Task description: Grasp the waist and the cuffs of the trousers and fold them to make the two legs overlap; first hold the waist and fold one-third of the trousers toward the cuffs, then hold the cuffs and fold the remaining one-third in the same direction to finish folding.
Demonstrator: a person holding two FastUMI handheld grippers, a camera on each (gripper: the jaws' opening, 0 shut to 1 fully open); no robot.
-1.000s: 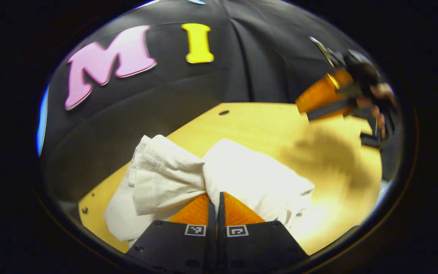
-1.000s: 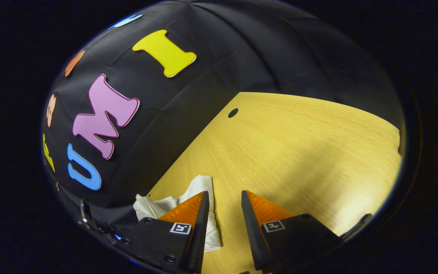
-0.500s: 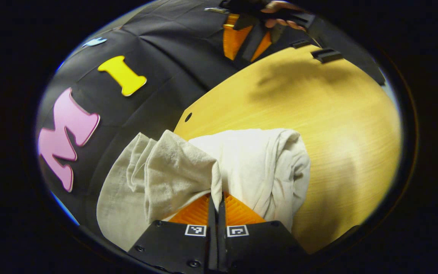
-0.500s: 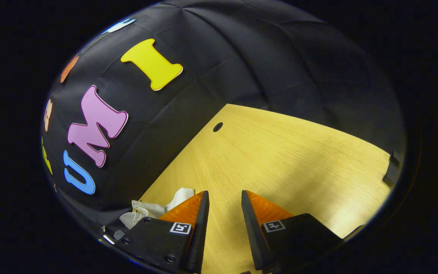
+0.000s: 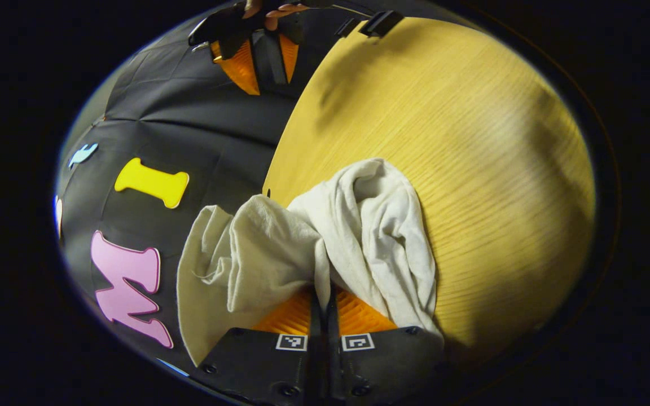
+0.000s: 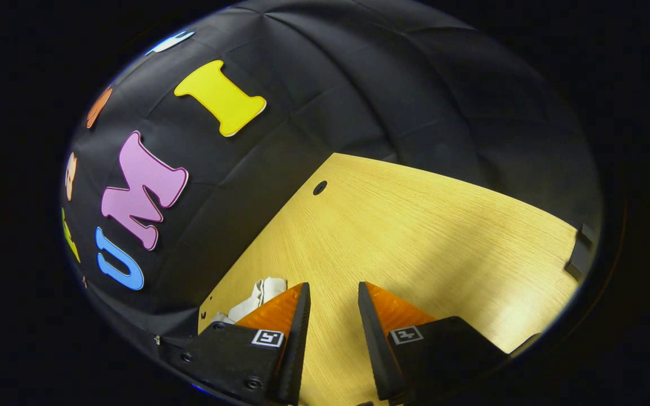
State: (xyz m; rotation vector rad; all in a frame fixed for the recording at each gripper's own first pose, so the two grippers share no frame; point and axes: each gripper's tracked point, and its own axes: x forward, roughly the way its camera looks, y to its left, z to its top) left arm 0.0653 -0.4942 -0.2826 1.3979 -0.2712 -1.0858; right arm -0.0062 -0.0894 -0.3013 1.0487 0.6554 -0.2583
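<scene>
The off-white trousers [image 5: 359, 237] hang bunched from my left gripper [image 5: 323, 293], which is shut on a fold of the cloth; part drapes left over the booth wall side, part lies on the wooden table [image 5: 471, 169]. A small piece of the trousers [image 6: 257, 296] shows in the right gripper view, just left of my right gripper [image 6: 333, 293], which stands open above the table [image 6: 426, 237] with nothing between its fingers. The right gripper [image 5: 263, 56], held by a hand, appears far off at the top of the left gripper view.
The black cloth wall [image 6: 302, 113] runs along the table's far edge. A small round hole [image 6: 320, 187] sits near the table's back corner. A dark clamp-like piece [image 6: 579, 254] sits at the table's right edge.
My left gripper has rolled and lifted with the trousers, so the cloth hangs more bunched. The right gripper has stayed open and drifted slightly away from the cloth.
</scene>
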